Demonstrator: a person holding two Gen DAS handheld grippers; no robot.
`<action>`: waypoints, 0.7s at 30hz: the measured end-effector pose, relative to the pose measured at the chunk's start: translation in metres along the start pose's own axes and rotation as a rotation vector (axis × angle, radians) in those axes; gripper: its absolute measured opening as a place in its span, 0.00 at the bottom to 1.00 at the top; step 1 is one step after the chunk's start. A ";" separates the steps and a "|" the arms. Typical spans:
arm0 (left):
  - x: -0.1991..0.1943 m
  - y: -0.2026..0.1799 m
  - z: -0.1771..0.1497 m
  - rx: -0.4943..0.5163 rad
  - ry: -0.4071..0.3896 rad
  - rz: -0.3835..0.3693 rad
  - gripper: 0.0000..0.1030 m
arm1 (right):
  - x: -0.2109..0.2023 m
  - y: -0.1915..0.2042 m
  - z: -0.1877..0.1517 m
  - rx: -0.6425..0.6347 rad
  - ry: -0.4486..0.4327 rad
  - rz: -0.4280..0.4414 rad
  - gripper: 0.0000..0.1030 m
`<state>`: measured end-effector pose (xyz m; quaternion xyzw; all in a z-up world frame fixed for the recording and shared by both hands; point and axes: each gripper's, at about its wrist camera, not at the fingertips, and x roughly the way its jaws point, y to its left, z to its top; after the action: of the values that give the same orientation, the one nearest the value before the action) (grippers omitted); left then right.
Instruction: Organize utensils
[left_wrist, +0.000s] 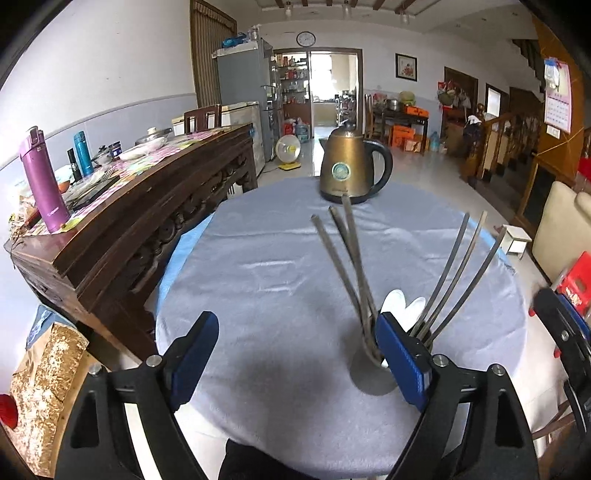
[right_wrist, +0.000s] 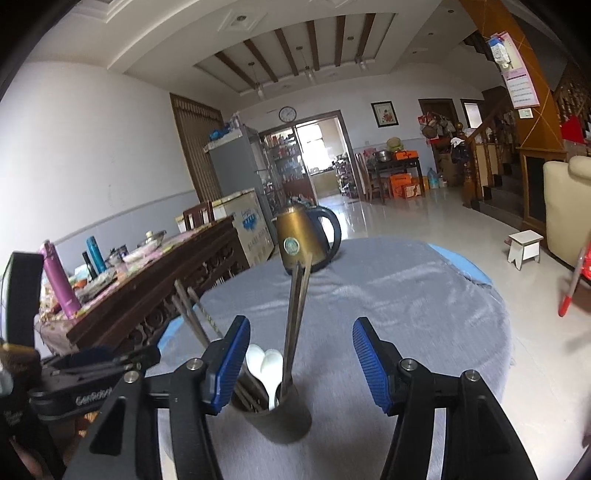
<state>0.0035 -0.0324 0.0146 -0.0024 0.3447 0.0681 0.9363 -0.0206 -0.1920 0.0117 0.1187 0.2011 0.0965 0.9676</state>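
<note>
Left claw (left_wrist: 295, 354) angled down, spread empty beside cup (left_wrist: 369, 376), right claw (right_wrist: 301, 365) near-level, spread empty

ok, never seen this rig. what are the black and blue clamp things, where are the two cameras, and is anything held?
No robot: a person holds one two-finger gripper in each hand, each with a fisheye camera looking along its fingers. The left wrist view shows the left gripper; the right wrist view shows the right gripper. Both have open jaws and hold nothing. On the grey-clothed round table a dark cup holds metal chopsticks and white spoons; behind stands a bronze electric kettle.
</note>
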 end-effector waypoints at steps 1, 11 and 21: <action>-0.001 0.001 -0.002 0.000 -0.003 0.000 0.85 | -0.003 0.000 -0.003 -0.012 0.006 -0.004 0.61; -0.004 0.018 -0.013 0.016 -0.053 0.088 0.85 | -0.018 0.009 -0.014 -0.056 0.048 0.006 0.62; -0.021 0.029 -0.013 0.029 -0.099 0.118 0.85 | -0.015 0.025 -0.019 -0.066 0.088 0.018 0.63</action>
<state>-0.0251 -0.0067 0.0195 0.0348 0.2985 0.1184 0.9464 -0.0458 -0.1685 0.0068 0.0841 0.2390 0.1167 0.9603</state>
